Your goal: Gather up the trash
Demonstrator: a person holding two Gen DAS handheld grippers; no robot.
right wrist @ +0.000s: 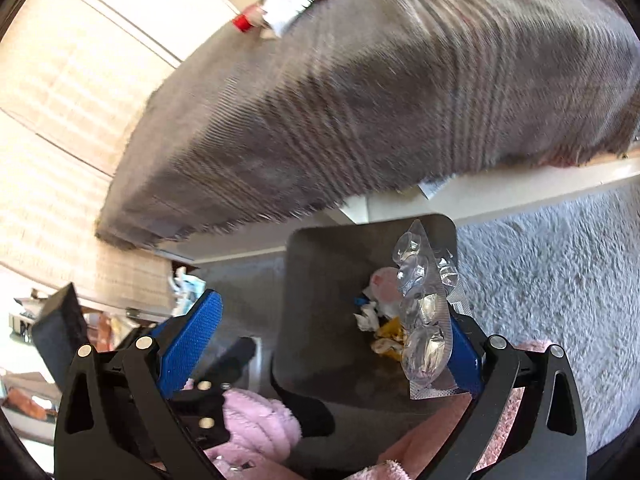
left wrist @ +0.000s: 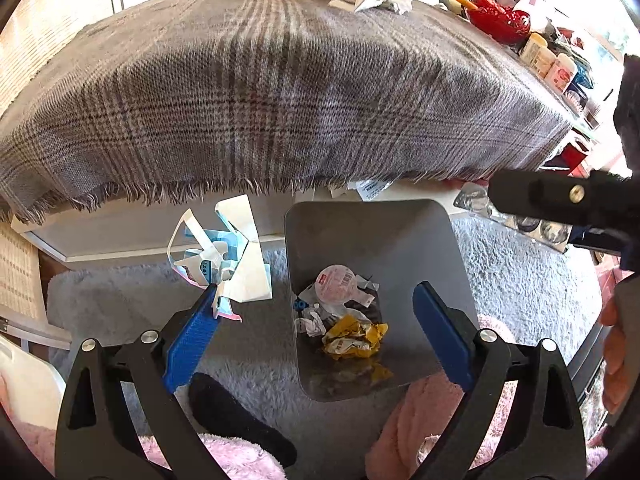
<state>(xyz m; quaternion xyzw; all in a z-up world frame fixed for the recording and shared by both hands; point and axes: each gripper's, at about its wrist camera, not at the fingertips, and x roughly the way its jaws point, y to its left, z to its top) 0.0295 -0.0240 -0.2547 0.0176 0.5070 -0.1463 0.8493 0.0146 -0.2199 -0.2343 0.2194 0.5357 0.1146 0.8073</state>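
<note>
Blister pack [right wrist: 424,320], long axis seemingly upright

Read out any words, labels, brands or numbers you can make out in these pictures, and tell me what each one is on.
None reads cleanly.
Round pink lid in the grey square bin: red label and barcode, too small.
Crumpled yellow wrapper: dark print, too creased.
Torn white-and-blue packaging by the left jaws: blue characters, blurred.
White slip under the plaid cloth: print too small.
White bottles on the far shelf: labels illegible.
Clear blister pack: no text.
</note>
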